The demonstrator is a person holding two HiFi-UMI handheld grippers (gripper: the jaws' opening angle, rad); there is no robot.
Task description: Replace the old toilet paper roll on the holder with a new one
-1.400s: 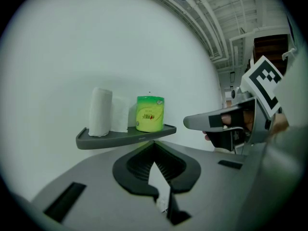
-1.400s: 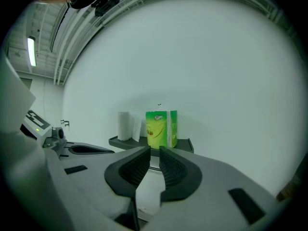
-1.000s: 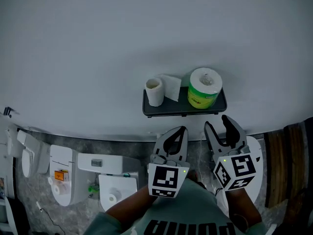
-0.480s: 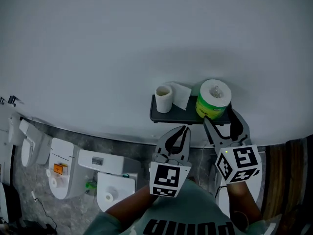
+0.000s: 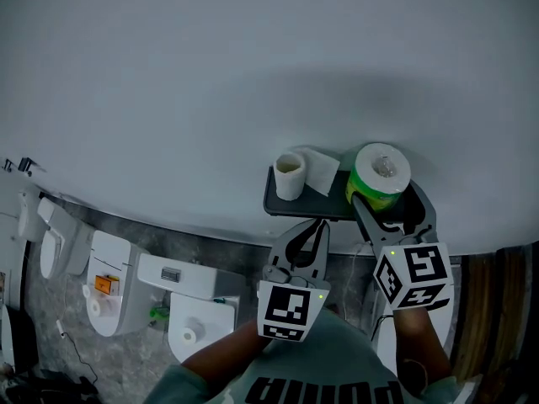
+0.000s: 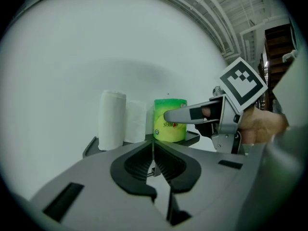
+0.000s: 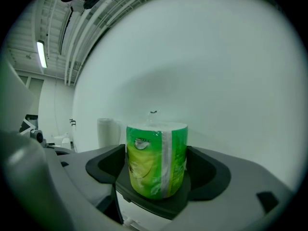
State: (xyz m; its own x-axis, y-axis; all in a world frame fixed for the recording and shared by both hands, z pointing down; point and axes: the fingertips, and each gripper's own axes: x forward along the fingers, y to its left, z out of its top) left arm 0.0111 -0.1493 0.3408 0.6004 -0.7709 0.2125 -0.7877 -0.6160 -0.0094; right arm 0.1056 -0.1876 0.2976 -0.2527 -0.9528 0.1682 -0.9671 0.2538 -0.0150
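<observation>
A dark holder shelf (image 5: 324, 206) is fixed to the white wall. On its left stands the old, thin white roll (image 5: 289, 175) with a loose sheet trailing beside it. On its right stands the new roll in green wrap (image 5: 381, 173). My right gripper (image 5: 386, 196) reaches onto the shelf, one finger on each side of the green roll (image 7: 156, 160). Its jaws are opening, and a gap shows between each pad and the wrap. My left gripper (image 5: 313, 225) hangs shut and empty just below the shelf's front edge, level with the old roll (image 6: 112, 120).
The white wall (image 5: 210, 74) rises right behind the shelf. White toilet fixtures (image 5: 109, 289) stand on the grey floor at lower left. Dark wooden boards (image 5: 497, 310) run along the right edge.
My right gripper has moved forward to the shelf, spread its jaws wider and now straddles the green roll. The left gripper has edged closer to the shelf, still shut.
</observation>
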